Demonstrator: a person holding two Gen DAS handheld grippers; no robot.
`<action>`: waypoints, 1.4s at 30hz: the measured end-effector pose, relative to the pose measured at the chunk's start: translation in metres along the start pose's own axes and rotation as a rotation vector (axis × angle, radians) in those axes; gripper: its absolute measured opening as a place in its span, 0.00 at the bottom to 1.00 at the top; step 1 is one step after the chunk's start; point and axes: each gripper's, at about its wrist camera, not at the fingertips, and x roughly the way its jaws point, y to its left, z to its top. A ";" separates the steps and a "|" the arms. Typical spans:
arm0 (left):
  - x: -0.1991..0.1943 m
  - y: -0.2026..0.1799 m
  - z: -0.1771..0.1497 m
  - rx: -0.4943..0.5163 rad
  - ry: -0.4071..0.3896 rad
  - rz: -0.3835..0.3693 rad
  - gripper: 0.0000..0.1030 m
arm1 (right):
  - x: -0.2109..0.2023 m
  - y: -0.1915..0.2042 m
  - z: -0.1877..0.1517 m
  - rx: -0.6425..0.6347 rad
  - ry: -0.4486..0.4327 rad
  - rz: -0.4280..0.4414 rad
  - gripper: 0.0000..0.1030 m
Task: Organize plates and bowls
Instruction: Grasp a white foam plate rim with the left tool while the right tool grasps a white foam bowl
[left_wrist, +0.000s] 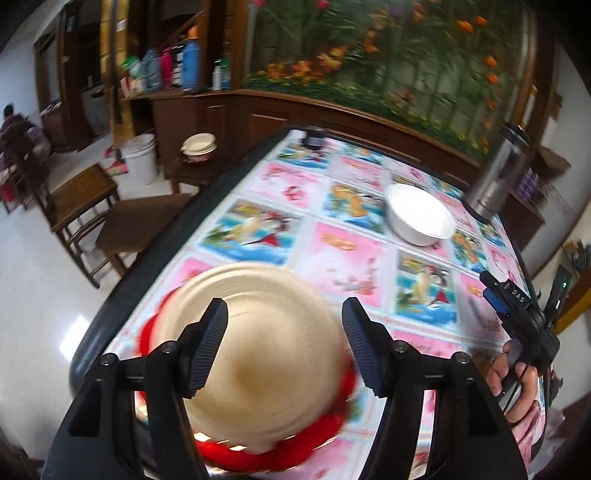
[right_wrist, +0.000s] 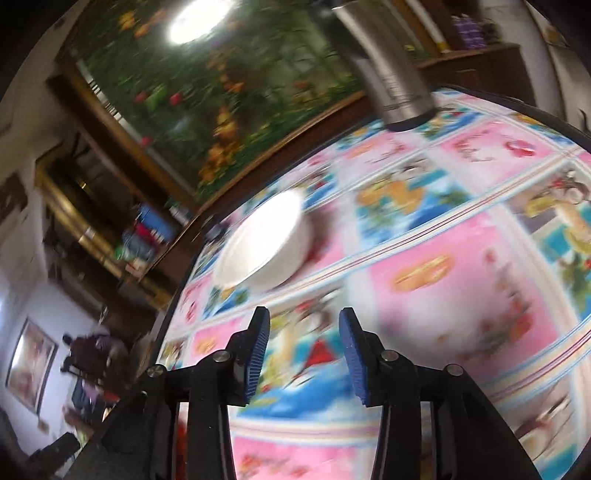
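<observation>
In the left wrist view a cream plate (left_wrist: 255, 354) rests on a red plate (left_wrist: 258, 458) at the near left corner of the table. My left gripper (left_wrist: 284, 314) is open above the cream plate, its fingers spread either side and holding nothing. A white bowl (left_wrist: 419, 216) sits farther back on the table; it also shows in the right wrist view (right_wrist: 264, 245). My right gripper (right_wrist: 304, 325) is open and empty over the tablecloth, short of the white bowl; it appears at the right edge of the left wrist view (left_wrist: 495, 291).
The table has a pink and blue picture tablecloth (left_wrist: 343, 258) with a dark edge. A steel flask (left_wrist: 495, 177) stands at the back right, also in the right wrist view (right_wrist: 391, 81). Wooden chairs (left_wrist: 85, 206) and a white bucket (left_wrist: 140, 157) stand left of the table.
</observation>
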 end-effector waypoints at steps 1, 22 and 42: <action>0.007 -0.015 0.004 0.020 0.014 -0.002 0.64 | 0.000 -0.005 0.004 0.004 -0.008 -0.021 0.44; 0.207 -0.144 0.117 -0.128 0.378 0.085 0.65 | -0.006 -0.068 0.057 0.122 -0.032 -0.054 0.58; 0.206 -0.178 0.075 -0.008 0.406 0.053 0.13 | -0.007 -0.068 0.059 0.135 -0.012 0.034 0.58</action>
